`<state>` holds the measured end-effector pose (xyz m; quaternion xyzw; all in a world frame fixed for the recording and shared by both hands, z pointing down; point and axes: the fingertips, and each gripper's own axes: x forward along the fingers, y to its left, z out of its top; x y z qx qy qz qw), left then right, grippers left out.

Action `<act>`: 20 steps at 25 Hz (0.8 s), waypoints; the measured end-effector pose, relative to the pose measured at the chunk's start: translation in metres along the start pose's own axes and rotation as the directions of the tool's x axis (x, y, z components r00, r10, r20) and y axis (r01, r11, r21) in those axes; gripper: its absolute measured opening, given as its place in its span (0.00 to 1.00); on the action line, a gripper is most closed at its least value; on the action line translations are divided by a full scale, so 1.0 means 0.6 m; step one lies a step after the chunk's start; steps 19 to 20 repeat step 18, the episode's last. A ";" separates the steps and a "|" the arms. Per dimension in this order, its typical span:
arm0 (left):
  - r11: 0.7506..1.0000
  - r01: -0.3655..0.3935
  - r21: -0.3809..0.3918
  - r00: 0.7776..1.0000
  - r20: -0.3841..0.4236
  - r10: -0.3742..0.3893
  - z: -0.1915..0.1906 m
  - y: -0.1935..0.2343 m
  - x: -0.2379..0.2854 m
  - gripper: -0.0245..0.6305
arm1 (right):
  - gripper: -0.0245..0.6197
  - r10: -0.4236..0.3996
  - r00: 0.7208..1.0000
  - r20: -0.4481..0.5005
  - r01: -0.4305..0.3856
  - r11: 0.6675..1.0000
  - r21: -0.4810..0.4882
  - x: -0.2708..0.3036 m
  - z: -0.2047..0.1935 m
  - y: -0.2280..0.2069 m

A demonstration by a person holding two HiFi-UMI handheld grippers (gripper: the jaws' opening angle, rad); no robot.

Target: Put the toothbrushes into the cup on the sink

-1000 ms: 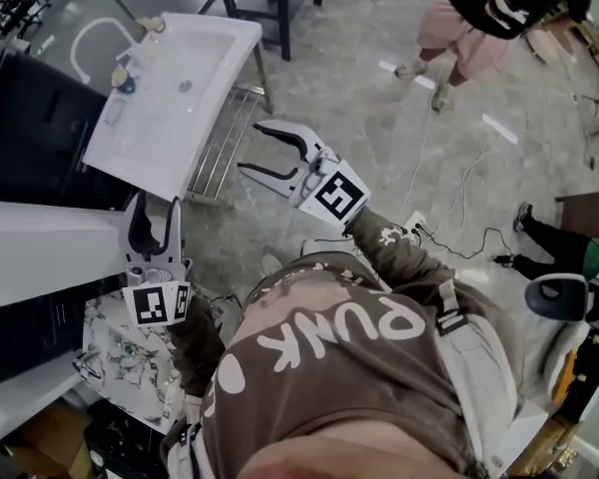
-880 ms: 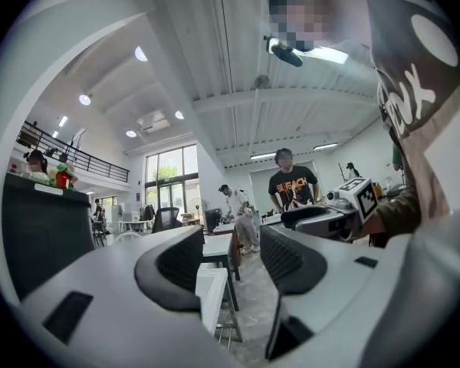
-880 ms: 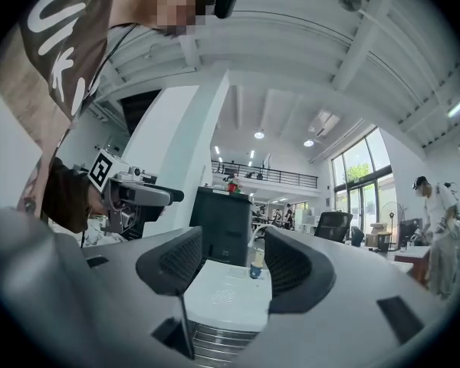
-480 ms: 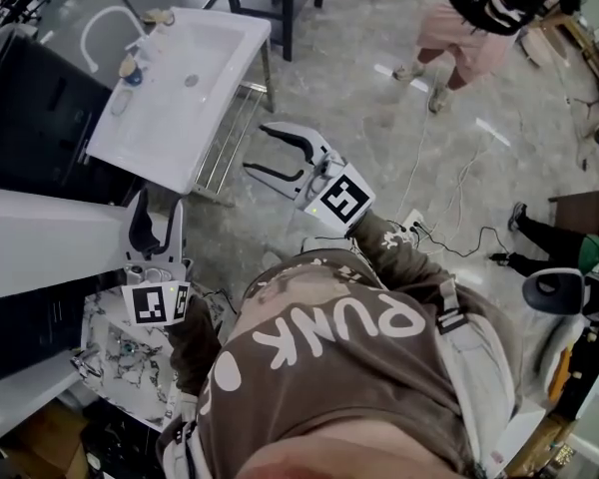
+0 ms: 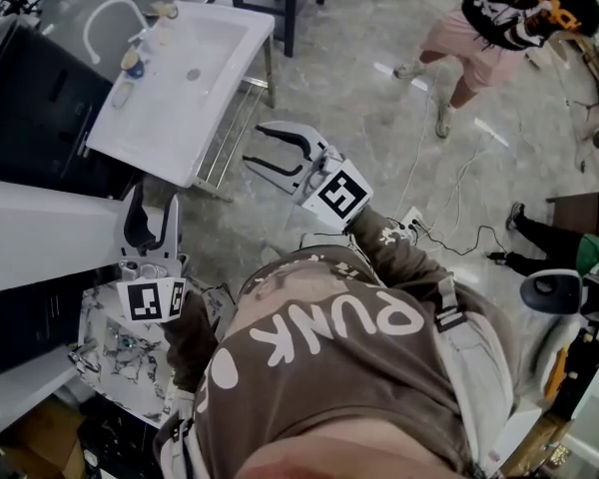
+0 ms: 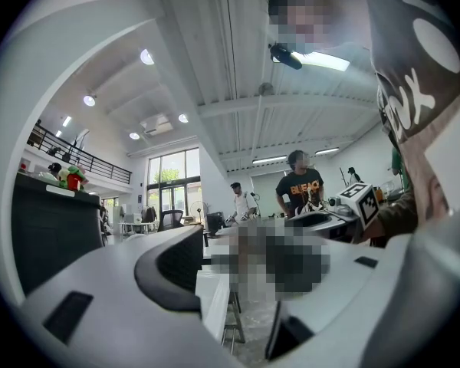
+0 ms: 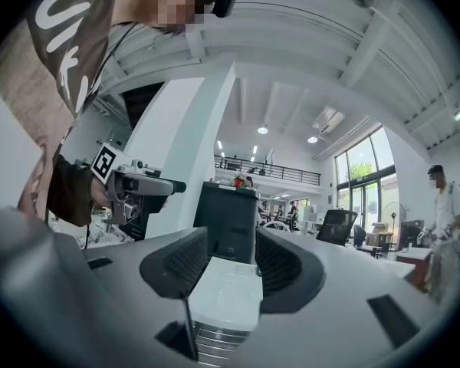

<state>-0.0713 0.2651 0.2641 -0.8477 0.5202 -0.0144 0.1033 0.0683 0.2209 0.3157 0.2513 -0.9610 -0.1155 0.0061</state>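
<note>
A white sink (image 5: 205, 68) on a metal stand sits at the upper left of the head view. A small cup (image 5: 132, 63) stands on its far ledge beside a white arched faucet (image 5: 105, 23). Small items lie near the cup, too small to tell as toothbrushes. My right gripper (image 5: 257, 145) hangs over the floor just right of the sink's near corner. Its jaws are closing with nothing between them, and the sink (image 7: 226, 290) shows through the gap. My left gripper (image 5: 152, 203) is held below the sink's front edge, open and empty.
A wire rack (image 5: 225, 143) hangs under the sink. A black cabinet (image 5: 40, 118) and a white counter (image 5: 40, 238) flank the left. A marbled surface (image 5: 120, 357) lies below my left gripper. A person (image 5: 499, 28) stands at the back right. Cables (image 5: 429, 228) trail on the floor.
The right gripper's jaws have narrowed a little. Both grippers sit slightly higher in the view, and the person at the back right has stepped to the right.
</note>
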 end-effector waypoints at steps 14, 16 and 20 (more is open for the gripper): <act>1.000 -0.004 0.002 1.000 0.004 0.004 0.004 -0.003 0.005 0.37 | 0.34 -0.008 1.000 -0.010 0.008 1.000 -0.010 -0.009 0.003 -0.009; 1.000 -0.005 0.002 1.000 0.002 0.005 0.003 -0.003 0.004 0.37 | 0.34 -0.009 1.000 -0.008 0.009 1.000 -0.013 -0.010 0.004 -0.009; 1.000 -0.006 0.001 1.000 0.000 0.006 0.003 -0.002 0.003 0.37 | 0.34 -0.011 1.000 -0.002 0.011 1.000 -0.015 -0.010 0.007 -0.008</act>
